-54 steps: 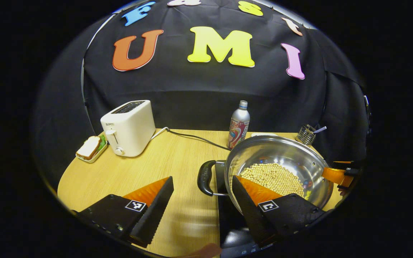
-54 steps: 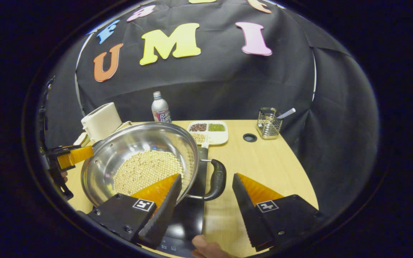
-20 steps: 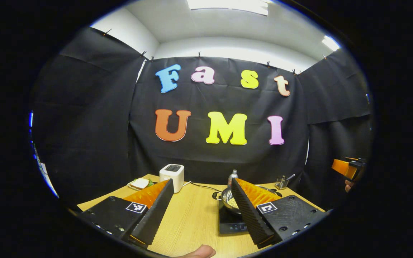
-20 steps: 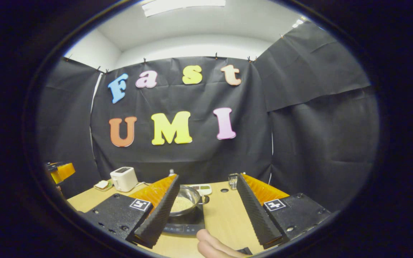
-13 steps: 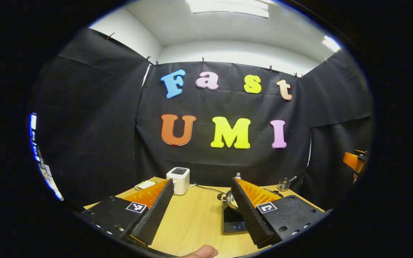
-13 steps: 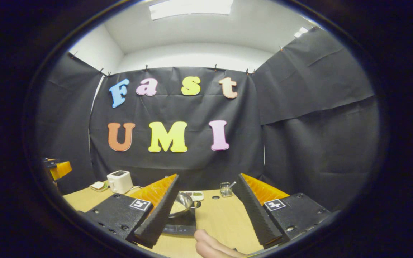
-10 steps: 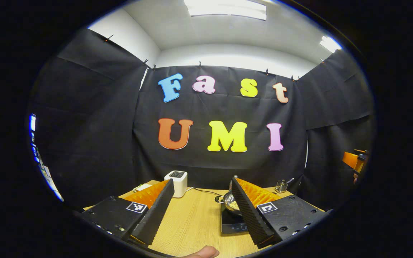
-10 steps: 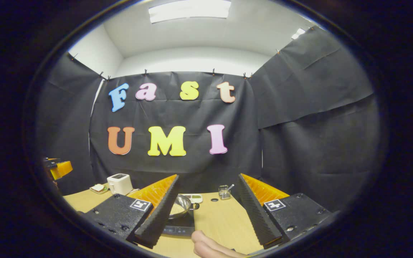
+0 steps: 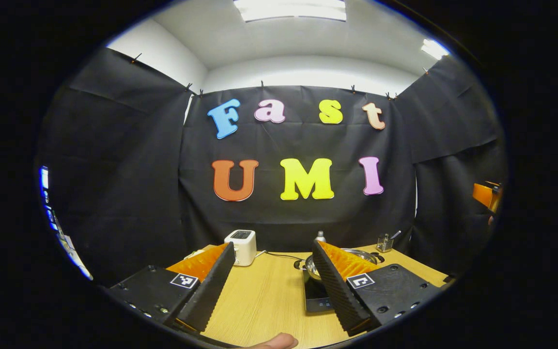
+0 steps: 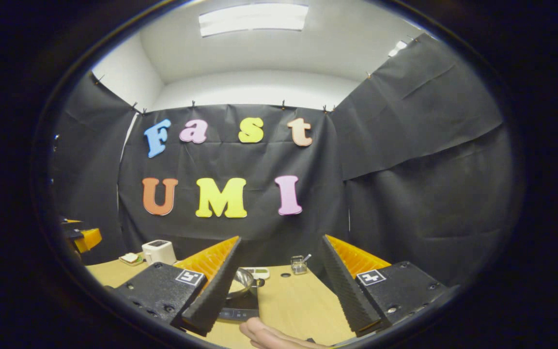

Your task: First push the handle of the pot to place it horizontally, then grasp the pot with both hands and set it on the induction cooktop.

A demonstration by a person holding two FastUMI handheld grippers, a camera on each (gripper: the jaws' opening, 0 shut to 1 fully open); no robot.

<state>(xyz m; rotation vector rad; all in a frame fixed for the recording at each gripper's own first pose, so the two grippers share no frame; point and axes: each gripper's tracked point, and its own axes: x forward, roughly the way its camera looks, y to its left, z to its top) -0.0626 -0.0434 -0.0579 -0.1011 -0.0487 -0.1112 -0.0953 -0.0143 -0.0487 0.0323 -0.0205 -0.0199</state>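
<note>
The steel pot (image 9: 309, 267), with pale beans inside, sits on the black induction cooktop (image 9: 315, 296) on the wooden table; my left gripper's right finger covers part of it. My left gripper (image 9: 273, 245) hangs open and empty, well back from the pot. In the right gripper view the pot (image 10: 243, 281) rests on the cooktop (image 10: 240, 308), half hidden behind my right gripper's left finger. My right gripper (image 10: 281, 240) is open and empty too, far from the pot. Each gripper shows at the other view's edge: the right one (image 9: 485, 195), the left one (image 10: 83, 237).
A white toaster (image 9: 241, 246), a bottle (image 9: 321, 236) and a wire utensil holder (image 9: 384, 242) stand along the table's back. A sandwich plate (image 10: 129, 258), a divided tray (image 10: 259, 274) and a table hole (image 10: 285, 275) show in the right gripper view. A hand (image 10: 269, 334) is at the bottom.
Both grippers have drawn back and up from the pot's handles, still open. The pot stays on the cooktop and now looks small and far off.
</note>
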